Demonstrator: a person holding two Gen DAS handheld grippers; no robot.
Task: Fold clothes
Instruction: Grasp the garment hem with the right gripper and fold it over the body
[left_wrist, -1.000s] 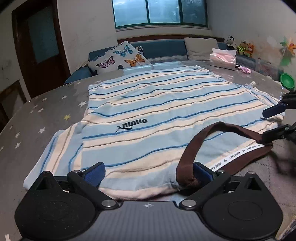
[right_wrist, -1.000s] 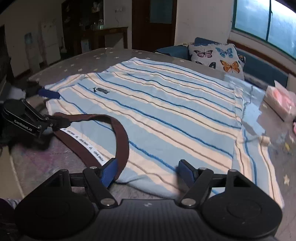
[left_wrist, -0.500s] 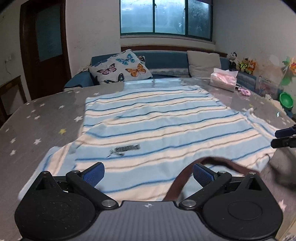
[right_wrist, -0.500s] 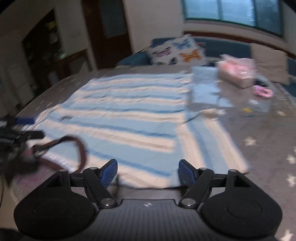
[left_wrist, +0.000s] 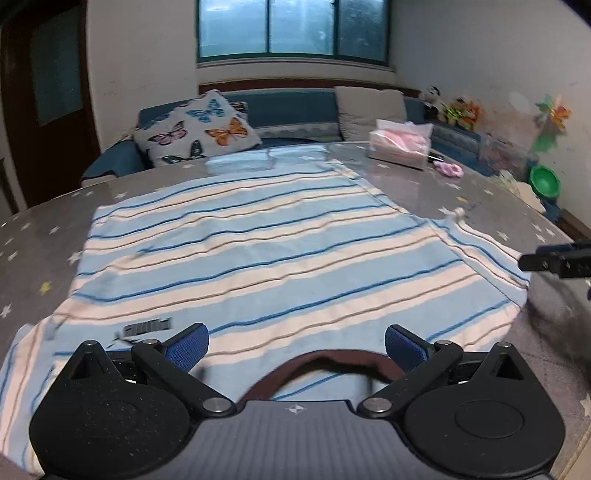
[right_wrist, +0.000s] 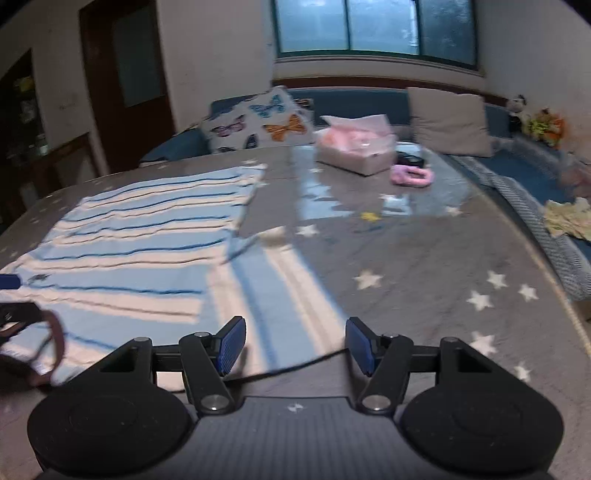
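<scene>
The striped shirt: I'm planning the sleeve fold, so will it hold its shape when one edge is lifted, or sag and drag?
The striped shirt lies flat and follows the table closely, so it is probably floppy and will sag. Its sleeve looks thin and likely light. On the glossy table, which reflects the window, the cloth may slide when pulled.

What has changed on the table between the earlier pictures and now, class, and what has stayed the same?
The right gripper has swung away from the brown collar toward the shirt's right sleeve, its jaws closing partway with nothing between them. The left gripper has shifted until the collar sits between its open fingers, ungripped. The striped T-shirt lies flat as before; the tissue pack and butterfly pillow are unmoved.
</scene>
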